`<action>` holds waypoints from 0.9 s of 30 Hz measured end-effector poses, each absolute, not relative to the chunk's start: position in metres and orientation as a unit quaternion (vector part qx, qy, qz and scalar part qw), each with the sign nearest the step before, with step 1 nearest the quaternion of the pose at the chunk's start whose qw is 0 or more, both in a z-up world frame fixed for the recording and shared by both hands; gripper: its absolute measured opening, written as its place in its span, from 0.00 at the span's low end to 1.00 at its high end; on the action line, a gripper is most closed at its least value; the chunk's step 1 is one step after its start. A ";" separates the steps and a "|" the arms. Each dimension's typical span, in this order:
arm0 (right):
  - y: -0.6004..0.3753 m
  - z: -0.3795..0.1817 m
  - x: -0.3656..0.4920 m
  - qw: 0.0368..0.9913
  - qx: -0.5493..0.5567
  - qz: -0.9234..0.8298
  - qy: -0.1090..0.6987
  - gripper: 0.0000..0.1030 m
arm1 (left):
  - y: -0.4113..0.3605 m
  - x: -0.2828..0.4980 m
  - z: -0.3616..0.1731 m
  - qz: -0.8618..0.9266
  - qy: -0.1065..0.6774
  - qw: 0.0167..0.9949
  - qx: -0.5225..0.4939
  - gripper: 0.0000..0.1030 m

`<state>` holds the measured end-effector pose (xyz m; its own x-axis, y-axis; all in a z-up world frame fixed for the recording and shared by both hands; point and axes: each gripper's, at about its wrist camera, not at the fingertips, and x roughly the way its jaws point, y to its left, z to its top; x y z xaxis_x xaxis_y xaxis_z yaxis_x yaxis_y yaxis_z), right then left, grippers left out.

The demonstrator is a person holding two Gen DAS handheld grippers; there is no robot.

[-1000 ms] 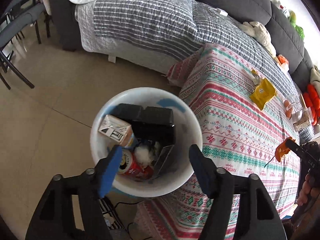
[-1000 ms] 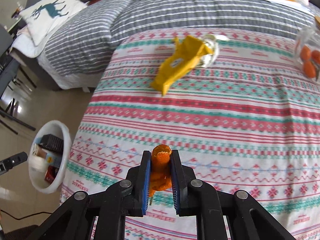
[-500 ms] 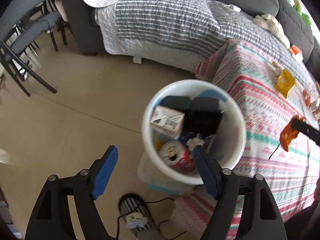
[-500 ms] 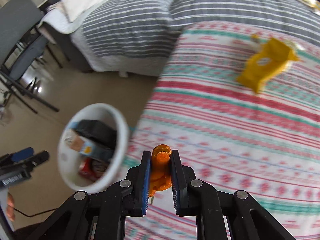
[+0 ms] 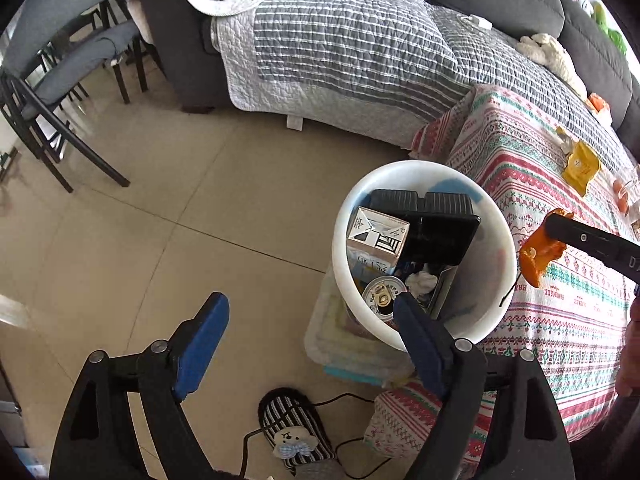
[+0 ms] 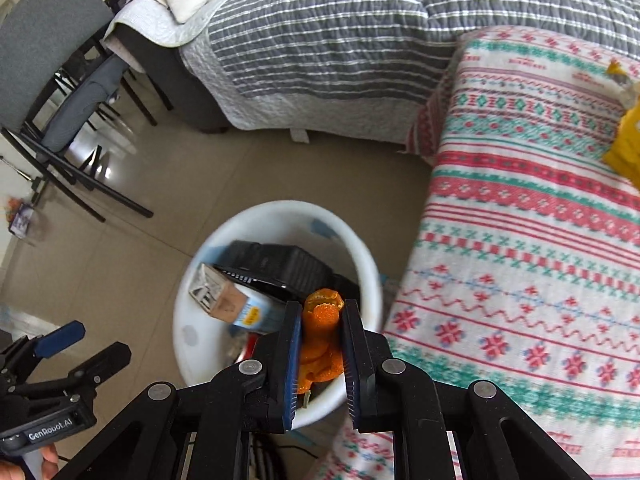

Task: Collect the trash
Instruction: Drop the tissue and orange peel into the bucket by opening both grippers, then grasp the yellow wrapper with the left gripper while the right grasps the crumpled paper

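Left gripper (image 5: pixel 308 344), left wrist view: blue-padded jaws wide apart and opening further, nothing between them, pointing down at bare beige floor. Round white plastic trash bin (image 5: pixel 505 280) sits just past its right finger, beside the table with the red, green and white patterned cloth (image 5: pixel 560 320). Bin already holds a black plastic tray (image 5: pixel 436 220), a white and grey drink carton (image 5: pixel 376 236), a red soda can (image 5: pixel 382 294) and a crumpled white tissue (image 5: pixel 422 282). Far right of the jaws, the right gripper's black finger comes in over the cloth, carrying a scrap of orange peel (image 5: pixel 538 256) just at the bin's rim. Yellow snack wrapper (image 5: pixel 580 166) lies on the cloth well beyond the bin, uncollected.

Right wrist view: right gripper (image 6: pixel 320 344) clamped on the orange peel, pads pressing both sides, peel sticking out past the tips. Bin opening sits directly ahead of and below the tips; cloth to the right of them. Left gripper low at the left, apart from the bin.

Step in hand, my read: carrying the peel to the bin, drop not yet done. Next move calls for getting the tips fully over the opening, clear of the rim, then releasing. After that the yellow wrapper looks like the next pick.
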<state>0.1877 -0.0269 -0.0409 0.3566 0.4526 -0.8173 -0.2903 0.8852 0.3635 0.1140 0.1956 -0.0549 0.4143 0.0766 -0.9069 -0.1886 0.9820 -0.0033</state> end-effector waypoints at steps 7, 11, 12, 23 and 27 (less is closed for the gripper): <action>-0.029 -0.039 0.192 0.815 0.115 0.233 0.518 0.49 | 0.195 0.113 -0.053 0.078 0.534 0.840 -0.052 0.84; -0.037 -0.032 0.191 0.822 0.107 0.234 0.508 0.56 | 0.192 0.114 -0.051 0.076 0.532 0.842 -0.054 0.84; -0.039 -0.030 0.189 0.824 0.102 0.232 0.507 0.58 | 0.190 0.115 -0.051 0.075 0.532 0.842 -0.053 0.84; -0.103 -0.029 0.186 0.837 0.069 0.181 0.511 0.71 | 0.160 0.126 -0.041 0.063 0.526 0.847 -0.038 0.88; -0.139 -0.026 0.187 0.845 0.064 0.148 0.510 0.75 | 0.139 0.136 -0.034 0.056 0.520 0.852 -0.030 0.91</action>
<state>0.1874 -0.1393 -0.0265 0.4364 0.3163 -0.8423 -0.1855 0.9477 0.2598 0.1364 0.1385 -0.0343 0.4537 0.0645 -0.8888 -0.1269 0.9919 0.0072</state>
